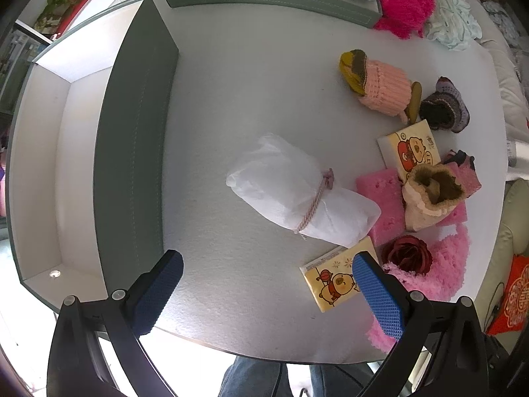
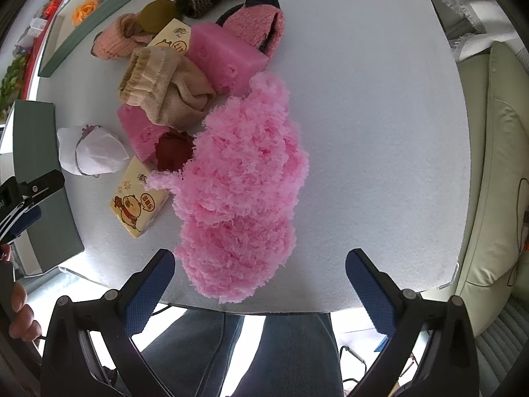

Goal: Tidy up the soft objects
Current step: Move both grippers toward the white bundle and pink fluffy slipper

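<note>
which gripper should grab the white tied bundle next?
Left. The white bundle lies ahead of the open left hand-held gripper, beside the green box. The right hand-held gripper faces the fluffy pink piece.

Fluffy pink cloth (image 2: 241, 178), white bundle (image 1: 297, 195) tied with pink cord, yellow cartoon-printed tissue pack (image 1: 334, 281), dark-red rose (image 1: 408, 253).

Bright, even daylight — soft shadows, sharp focus, fisheye-warped edges.
</note>
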Tool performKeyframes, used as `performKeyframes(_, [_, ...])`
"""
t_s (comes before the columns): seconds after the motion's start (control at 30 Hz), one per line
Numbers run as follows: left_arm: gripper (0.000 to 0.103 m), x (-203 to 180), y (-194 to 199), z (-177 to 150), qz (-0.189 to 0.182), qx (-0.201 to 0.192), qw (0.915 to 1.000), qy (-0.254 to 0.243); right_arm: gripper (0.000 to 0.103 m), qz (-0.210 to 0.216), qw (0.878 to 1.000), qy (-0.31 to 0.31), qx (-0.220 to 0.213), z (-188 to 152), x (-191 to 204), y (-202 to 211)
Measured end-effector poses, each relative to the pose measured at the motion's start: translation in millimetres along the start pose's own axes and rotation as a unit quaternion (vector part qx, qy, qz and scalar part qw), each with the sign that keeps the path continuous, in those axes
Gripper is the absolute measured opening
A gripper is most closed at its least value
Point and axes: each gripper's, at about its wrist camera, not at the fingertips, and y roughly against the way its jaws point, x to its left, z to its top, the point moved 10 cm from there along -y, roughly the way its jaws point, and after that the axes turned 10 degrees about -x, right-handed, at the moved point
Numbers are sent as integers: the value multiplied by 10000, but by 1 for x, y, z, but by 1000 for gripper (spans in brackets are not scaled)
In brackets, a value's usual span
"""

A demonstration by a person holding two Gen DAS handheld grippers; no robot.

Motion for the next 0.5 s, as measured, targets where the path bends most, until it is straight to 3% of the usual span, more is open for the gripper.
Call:
performKeyframes(0.17, [103, 0, 1, 2, 34, -4, 10000, 60, 103, -3, 10000, 9, 11, 1, 0, -1])
performKeyframes(0.5, [103, 8, -14, 20, -103, 20, 9952, 973, 103, 68, 9999, -105, 49, -1, 1, -10])
